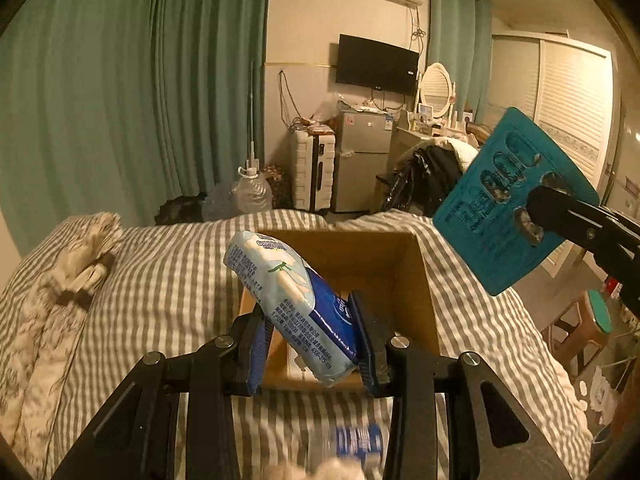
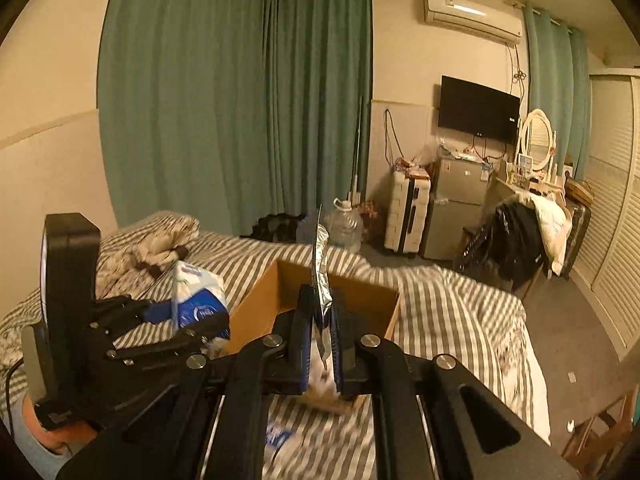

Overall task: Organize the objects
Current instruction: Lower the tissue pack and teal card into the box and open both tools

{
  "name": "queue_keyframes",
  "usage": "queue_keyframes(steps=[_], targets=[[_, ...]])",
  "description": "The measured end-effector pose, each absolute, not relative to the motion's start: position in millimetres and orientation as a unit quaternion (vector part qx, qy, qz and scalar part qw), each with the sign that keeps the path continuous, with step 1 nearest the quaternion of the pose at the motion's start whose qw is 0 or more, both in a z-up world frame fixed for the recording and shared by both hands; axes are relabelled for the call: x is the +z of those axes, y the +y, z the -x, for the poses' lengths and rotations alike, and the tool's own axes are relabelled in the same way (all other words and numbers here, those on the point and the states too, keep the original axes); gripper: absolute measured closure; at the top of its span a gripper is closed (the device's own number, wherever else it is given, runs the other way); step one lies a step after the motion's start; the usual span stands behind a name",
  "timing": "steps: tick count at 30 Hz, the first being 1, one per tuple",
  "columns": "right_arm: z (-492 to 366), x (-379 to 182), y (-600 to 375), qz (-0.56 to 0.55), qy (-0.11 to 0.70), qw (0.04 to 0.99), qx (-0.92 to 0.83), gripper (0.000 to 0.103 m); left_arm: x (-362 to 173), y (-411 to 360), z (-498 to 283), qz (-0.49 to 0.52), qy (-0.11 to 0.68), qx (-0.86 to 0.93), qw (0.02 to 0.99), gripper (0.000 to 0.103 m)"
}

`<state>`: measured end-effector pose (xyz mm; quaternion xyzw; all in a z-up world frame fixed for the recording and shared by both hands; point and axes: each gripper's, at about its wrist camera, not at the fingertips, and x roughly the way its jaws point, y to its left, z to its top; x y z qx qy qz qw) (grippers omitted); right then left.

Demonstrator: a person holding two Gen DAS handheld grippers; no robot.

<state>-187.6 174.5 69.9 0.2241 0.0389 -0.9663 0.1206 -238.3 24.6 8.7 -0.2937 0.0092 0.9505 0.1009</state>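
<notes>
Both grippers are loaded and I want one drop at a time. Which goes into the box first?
Left, probably: its hand-held gripper holds the tissue pack right above the cardboard box; the blister pack is off to the right.

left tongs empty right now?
No. In the left wrist view the left tongs are shut on a light-blue tissue pack, held over the open cardboard box on the striped bed.

Little can be read. The pale-blue tissue pack [image 1: 296,304], held over the cardboard box [image 1: 404,276], carries rows of small Chinese print and a number string that looks like "400-…", too blurred to make out. Beside the box, the teal blister card [image 1: 496,216] bears embossed lettering, unreadable. The TV [image 1: 376,65] logo is too small
</notes>
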Motion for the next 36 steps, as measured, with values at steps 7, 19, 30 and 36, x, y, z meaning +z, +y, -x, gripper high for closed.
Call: queue_keyframes(steps=[7,19,30,36], targets=[[271,40,171,-0.247,0.037,0.12,-0.961,0.095,-25,36,302,0.31,0.026,0.945,0.099,0.066],[328,-36,189,-0.299,0.018,0.102,-0.949,0.036,-77,34,330,0.336,0.023,0.938,0.08,0.01],[246,49,213,-0.239,0.006,0.074,-0.968,0.022,4,17,255,0.298,0.018,0.953,0.059,0.009],[172,102,209,-0.221,0.035,0.072,-0.972,0.014,56,10,193,0.272,0.03,0.96,0.06,0.002]])
